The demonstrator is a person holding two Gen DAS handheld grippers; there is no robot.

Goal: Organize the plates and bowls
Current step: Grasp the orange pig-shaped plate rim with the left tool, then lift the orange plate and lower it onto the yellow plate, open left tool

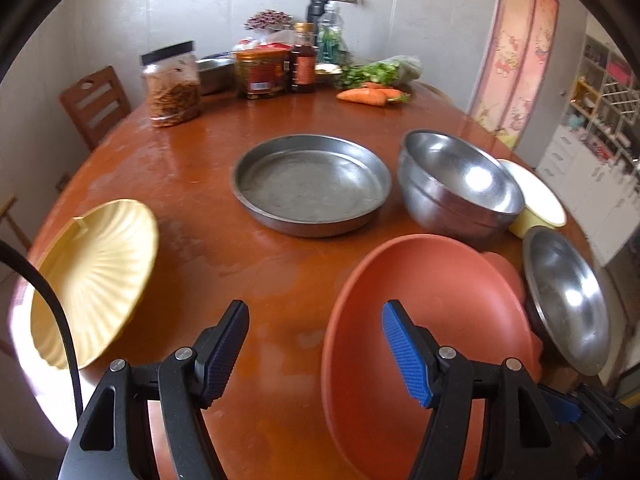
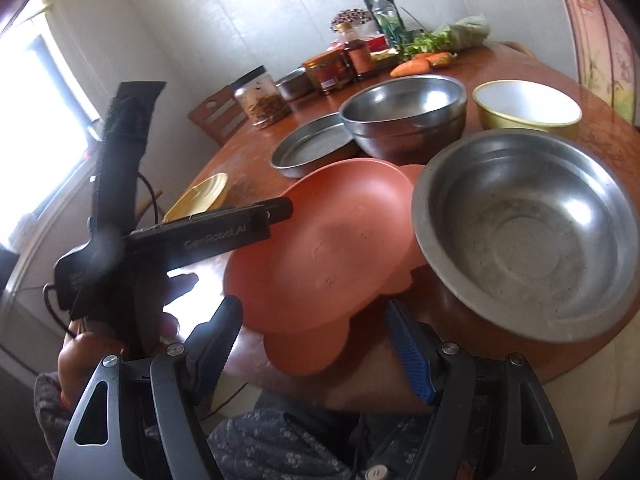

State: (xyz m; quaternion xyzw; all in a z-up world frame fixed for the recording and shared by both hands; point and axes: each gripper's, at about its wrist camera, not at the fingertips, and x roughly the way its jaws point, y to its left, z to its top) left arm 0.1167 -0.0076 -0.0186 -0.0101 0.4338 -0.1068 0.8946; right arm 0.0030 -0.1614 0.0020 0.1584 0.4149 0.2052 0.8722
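Terracotta plate (image 1: 432, 320) lies at the table's (image 1: 192, 184) near edge beside the steel bowl (image 1: 568, 300); both the left gripper (image 1: 316, 348) and right gripper (image 2: 316, 348) gape wide, empty; sorting seems barely begun; next, likely close on the plate's rim.

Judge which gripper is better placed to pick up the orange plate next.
Probably the right. The right gripper is open with the near rim of the orange plate just ahead between its fingers. The left gripper, also open, points mostly at bare table, with the plate off to its right.
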